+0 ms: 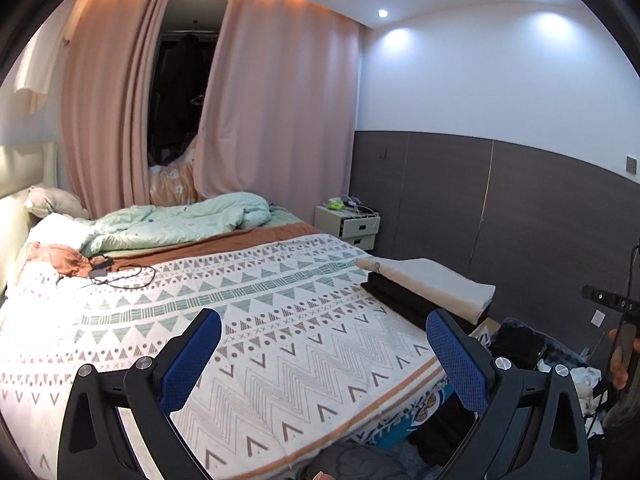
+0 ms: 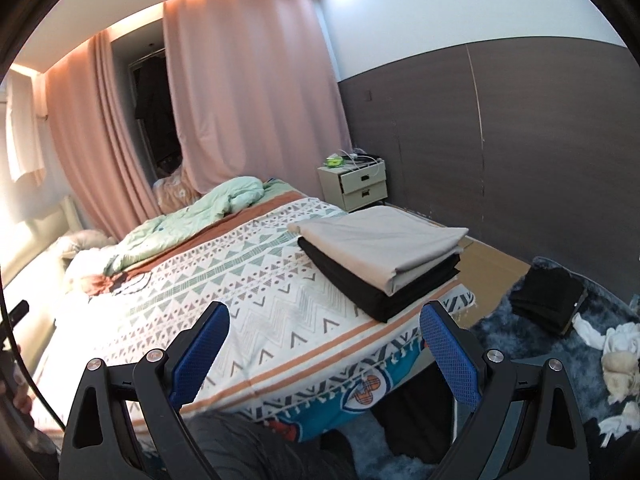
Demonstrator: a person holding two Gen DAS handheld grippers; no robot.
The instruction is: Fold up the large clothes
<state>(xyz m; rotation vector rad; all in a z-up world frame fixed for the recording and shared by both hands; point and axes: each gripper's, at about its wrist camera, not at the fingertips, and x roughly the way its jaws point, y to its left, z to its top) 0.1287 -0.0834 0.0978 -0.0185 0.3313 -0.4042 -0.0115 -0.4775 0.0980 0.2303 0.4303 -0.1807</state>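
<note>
Both open and empty, my right gripper (image 2: 324, 350) sits nearer the folded stack (image 2: 380, 260), ahead-right of my left gripper (image 1: 324, 354) on the bed (image 2: 256, 288).

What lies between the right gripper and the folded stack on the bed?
Only bare patterned bedspread separates the right gripper from the folded stack, seen in the right wrist view.

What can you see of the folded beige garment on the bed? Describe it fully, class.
The folded beige garment is a smooth, flat rectangle of plain cloth in several neat layers. It lies on top of a folded black garment, near the corner of the patterned bedspread. Neither gripper touches it.
</note>
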